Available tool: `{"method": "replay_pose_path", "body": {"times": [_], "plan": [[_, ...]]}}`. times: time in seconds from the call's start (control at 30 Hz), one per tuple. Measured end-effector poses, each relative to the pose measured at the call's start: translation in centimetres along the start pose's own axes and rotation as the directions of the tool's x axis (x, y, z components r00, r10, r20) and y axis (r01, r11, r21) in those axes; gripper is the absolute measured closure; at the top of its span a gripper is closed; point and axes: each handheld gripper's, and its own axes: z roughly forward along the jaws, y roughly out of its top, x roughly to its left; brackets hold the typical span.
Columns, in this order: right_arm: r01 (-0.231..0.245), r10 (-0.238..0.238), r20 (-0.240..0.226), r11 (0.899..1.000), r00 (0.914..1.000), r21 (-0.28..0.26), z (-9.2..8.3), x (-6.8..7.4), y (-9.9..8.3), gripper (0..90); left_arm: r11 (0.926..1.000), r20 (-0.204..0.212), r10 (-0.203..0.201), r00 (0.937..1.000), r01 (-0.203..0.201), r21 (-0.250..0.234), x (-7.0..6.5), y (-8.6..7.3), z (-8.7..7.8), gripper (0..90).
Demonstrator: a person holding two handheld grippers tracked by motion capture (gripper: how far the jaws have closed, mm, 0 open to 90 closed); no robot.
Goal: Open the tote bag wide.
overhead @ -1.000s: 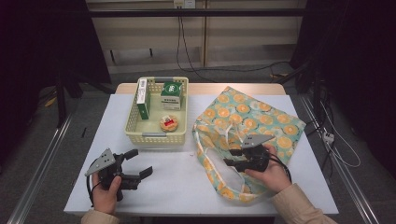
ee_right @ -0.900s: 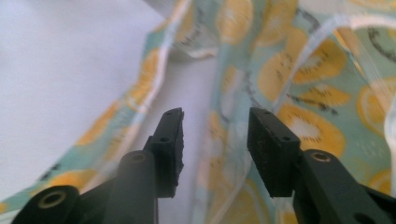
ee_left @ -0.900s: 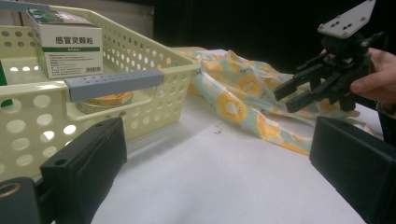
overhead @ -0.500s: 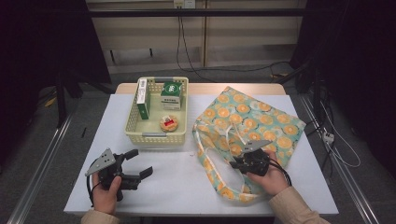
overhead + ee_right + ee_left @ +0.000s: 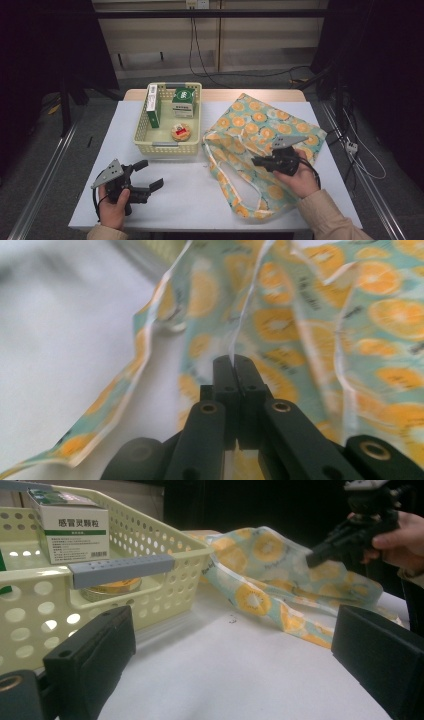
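The orange-print bag (image 5: 260, 135), right of the basket (image 5: 141, 125), looks thin and floppy, so the right gripper (image 5: 256, 161), jaws closed, pinches its hem while the left gripper (image 5: 149, 174) gapes empty.

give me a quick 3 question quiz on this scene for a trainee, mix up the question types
1. True or false: the left gripper is clamped on the basket.
2. What does the right gripper pinch? A) a box B) the orange-print bag C) a cable
3. Fill in: the round tin lies inside the ____.

Key: 1 false, its jaws stand open above the table. 2 B. 3 basket.
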Motion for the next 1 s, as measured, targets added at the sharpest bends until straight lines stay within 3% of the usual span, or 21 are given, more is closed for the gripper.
{"method": "replay_pose_path", "body": {"times": [0.07,0.13,0.2,0.3,0.4,0.57,0.7,0.8,1.0], "plan": [[-0.036,0.036,0.008,0.999,0.9993,-0.017,-0.2,-1.5,0.5,90.0,1.0,0.002,-0.002,1.0,0.002,0.001,0.0,0.0,0.1,3.6],[-0.041,0.042,0.026,0.999,0.9988,-0.029,-0.1,-3.3,1.0,90.0,1.0,0.002,0.001,1.0,-0.001,0.0,0.0,0.0,0.1,3.6],[-0.095,0.096,0.017,0.994,0.9952,-0.056,0.1,-4.8,1.1,90.0,1.0,0.003,-0.002,1.0,0.002,-0.003,0.0,0.0,0.1,3.6],[-0.085,0.088,0.092,0.996,0.9918,-0.033,0.7,-6.9,1.0,90.0,1.0,0.001,-0.002,1.0,0.002,-0.004,0.1,0.0,-0.1,3.6],[-0.102,0.105,0.12,0.994,0.9872,-0.026,1.2,-8.0,0.4,90.0,0.9999,0.002,-0.009,1.0,0.009,-0.006,0.2,-0.1,-0.1,3.6],[-0.059,0.05,0.157,0.997,0.9863,0.054,2.7,-8.3,-0.4,90.0,1.0,0.005,-0.008,1.0,0.008,-0.005,0.2,-0.1,0.0,3.6],[-0.063,0.052,0.156,0.996,0.9865,0.07,3.5,-8.1,-0.8,86.9,1.0,0.005,-0.006,1.0,0.006,-0.004,0.2,0.0,0.0,3.6],[-0.037,0.019,0.169,0.994,0.9855,0.099,3.6,-7.7,-0.9,82.6,1.0,0.003,-0.006,1.0,0.006,-0.001,0.2,-0.1,-0.1,3.6],[-0.037,0.031,0.165,0.999,0.9859,0.035,2.4,-6.7,-0.2,69.9,1.0,0.003,-0.005,1.0,0.005,-0.003,0.1,0.0,0.0,3.6]]}}
